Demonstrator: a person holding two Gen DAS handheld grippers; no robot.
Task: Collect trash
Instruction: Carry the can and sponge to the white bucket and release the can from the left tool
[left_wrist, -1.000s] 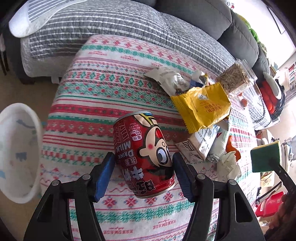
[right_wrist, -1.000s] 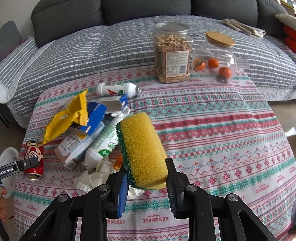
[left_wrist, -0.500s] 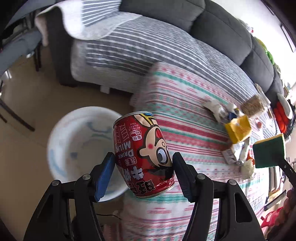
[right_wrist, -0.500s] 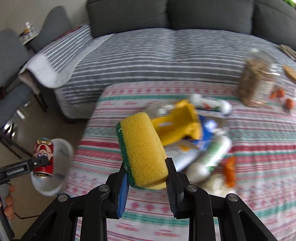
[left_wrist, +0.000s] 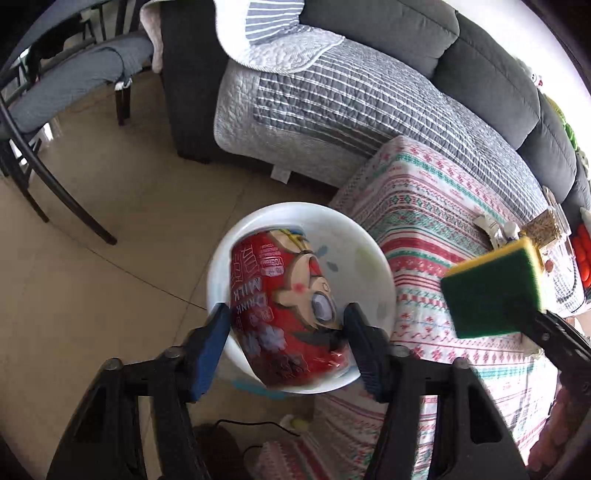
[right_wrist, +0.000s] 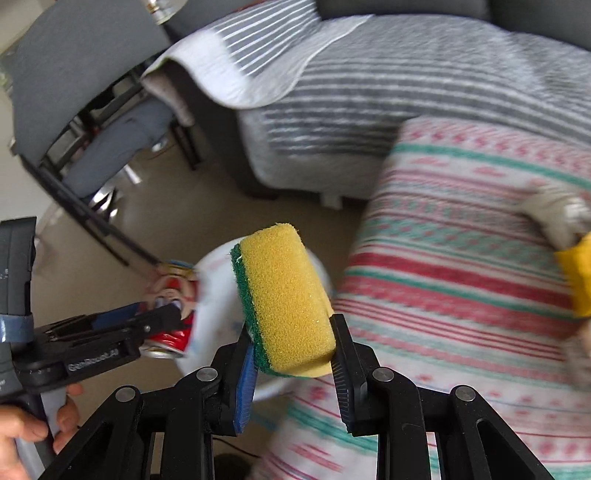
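A red milk drink can (left_wrist: 284, 306) sits between the pads of my left gripper (left_wrist: 286, 310), which is shut on it. The can looks blurred and tilted, right over the open mouth of a white bin (left_wrist: 295, 207) on the floor. In the right wrist view the can (right_wrist: 173, 295) hangs at the bin's (right_wrist: 221, 258) left rim, held by the left gripper (right_wrist: 159, 317). My right gripper (right_wrist: 290, 325) is shut on a yellow sponge with a green scouring side (right_wrist: 284, 299). That sponge (left_wrist: 491, 291) hovers over the table's near edge, right of the bin.
The table with the red and green patterned cloth (left_wrist: 424, 206) stands right of the bin, with wrappers (left_wrist: 495, 229) and a yellow packet (right_wrist: 576, 273) far along it. A grey sofa with a striped cover (left_wrist: 332, 92) lies behind. Dark chairs (left_wrist: 55, 92) stand left. A hand (right_wrist: 22, 432) holds the left gripper.
Both grippers have swung left, off the table and toward the floor. The can went from above the tablecloth to above the bin's mouth. The sponge stays gripped.
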